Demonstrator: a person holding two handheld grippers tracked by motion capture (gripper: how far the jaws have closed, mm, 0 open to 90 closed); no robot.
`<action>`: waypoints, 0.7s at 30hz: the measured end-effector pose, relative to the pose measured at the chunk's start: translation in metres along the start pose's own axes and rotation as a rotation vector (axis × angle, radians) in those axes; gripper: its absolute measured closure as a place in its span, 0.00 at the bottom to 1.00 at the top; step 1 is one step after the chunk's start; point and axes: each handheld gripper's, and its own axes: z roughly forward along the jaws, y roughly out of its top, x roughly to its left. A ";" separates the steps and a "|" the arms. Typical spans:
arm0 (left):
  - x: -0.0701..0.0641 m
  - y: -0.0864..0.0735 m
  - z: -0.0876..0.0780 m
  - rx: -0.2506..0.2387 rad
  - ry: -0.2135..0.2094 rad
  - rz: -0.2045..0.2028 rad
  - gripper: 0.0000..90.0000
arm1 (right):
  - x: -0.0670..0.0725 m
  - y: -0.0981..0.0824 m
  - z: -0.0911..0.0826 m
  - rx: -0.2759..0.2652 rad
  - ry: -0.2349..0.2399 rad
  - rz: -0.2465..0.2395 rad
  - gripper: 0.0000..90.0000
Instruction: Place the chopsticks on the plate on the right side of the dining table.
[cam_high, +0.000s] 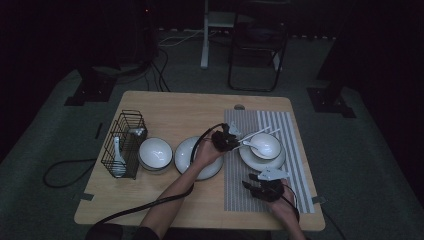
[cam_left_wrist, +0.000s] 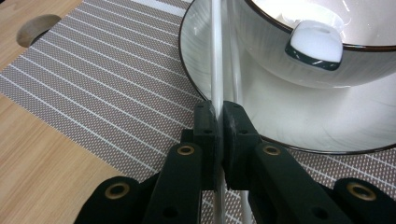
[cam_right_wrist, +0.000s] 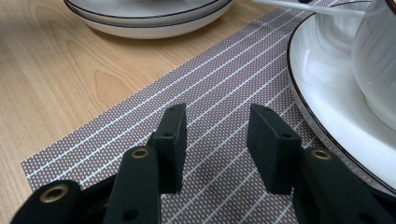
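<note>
My left gripper (cam_left_wrist: 218, 109) is clamped on a pair of white chopsticks (cam_left_wrist: 216, 56), holding them over the plate (cam_left_wrist: 299, 126) beside the bowl (cam_left_wrist: 322, 56) with its spoon (cam_left_wrist: 316, 44) on the placemat (cam_left_wrist: 107, 93). That setting looks nearly complete; I judge only laying the chopsticks down remains. My right gripper (cam_right_wrist: 217, 140) hovers over the mat, jaws apart and empty.

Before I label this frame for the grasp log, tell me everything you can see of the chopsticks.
The chopsticks are a pair of thin, smooth, white sticks, glossy like plastic or ceramic. The left gripper is shut on them, pinching them side by side between its black jaws. From there they run out over the rim of the white plate on the striped placemat, passing beside the white bowl that holds a spoon. Whether they touch the plate cannot be told.
</note>
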 end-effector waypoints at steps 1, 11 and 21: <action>0.000 0.000 0.001 0.001 0.001 0.001 0.95 | 0.000 0.000 0.000 -0.001 -0.001 0.000 0.64; -0.003 0.002 0.006 0.002 -0.005 -0.004 0.95 | 0.000 0.000 0.000 0.001 -0.003 -0.001 0.64; -0.001 0.004 0.007 -0.001 -0.001 -0.022 0.95 | 0.001 -0.001 0.001 0.008 -0.001 -0.003 0.64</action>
